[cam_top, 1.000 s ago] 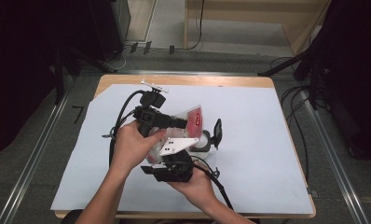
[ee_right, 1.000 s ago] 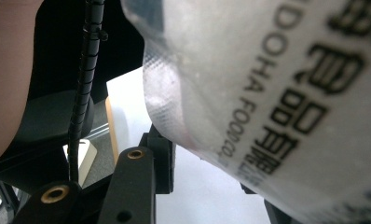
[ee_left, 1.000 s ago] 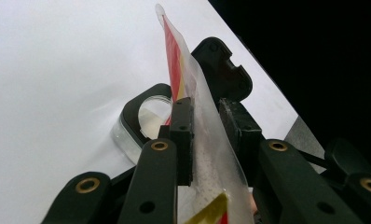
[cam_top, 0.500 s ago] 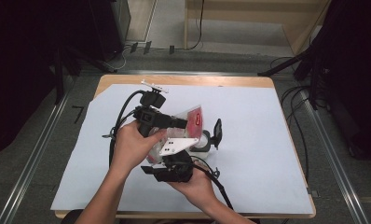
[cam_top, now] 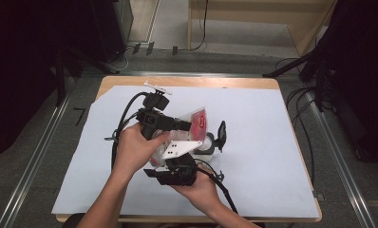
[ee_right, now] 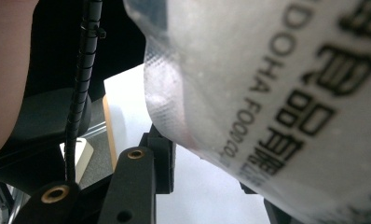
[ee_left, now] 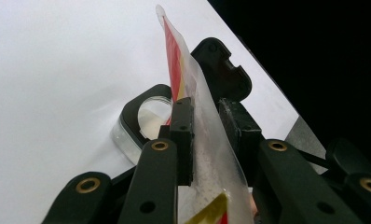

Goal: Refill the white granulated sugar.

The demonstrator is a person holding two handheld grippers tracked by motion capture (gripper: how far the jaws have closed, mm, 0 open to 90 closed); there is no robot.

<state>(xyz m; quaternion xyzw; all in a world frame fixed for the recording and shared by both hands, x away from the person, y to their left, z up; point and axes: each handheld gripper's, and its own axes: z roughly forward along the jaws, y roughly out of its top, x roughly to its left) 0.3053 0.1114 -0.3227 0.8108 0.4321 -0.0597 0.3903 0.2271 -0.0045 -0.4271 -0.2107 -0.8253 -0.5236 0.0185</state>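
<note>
Both hands meet over the middle of the white sheet (cam_top: 272, 142) that covers the table. The left hand (cam_top: 135, 149) comes in from lower left and holds the left gripper (cam_top: 189, 126) roughly level, jaws pointing to the right of the high view. The right hand (cam_top: 199, 185) sits just below it, palm up under the right gripper (cam_top: 196, 152), whose grey three-cornered plate faces the camera. Between them is a clear plastic pouch (cam_top: 196, 121) with red print, held up off the sheet. Left gripper view: the pouch (ee_left: 202, 126) stands edge-on between the two black pads, which are closed on its thin film; beyond it a black clip-like tool with a clear ring (ee_left: 141, 121) lies on the sheet, seen in the high view just right of the grippers. Right gripper view: the pouch (ee_right: 267, 93) hangs very close, black lettering legible on it, and its lower edge runs down between the jaws; whether the pads press on it I cannot tell.
</note>
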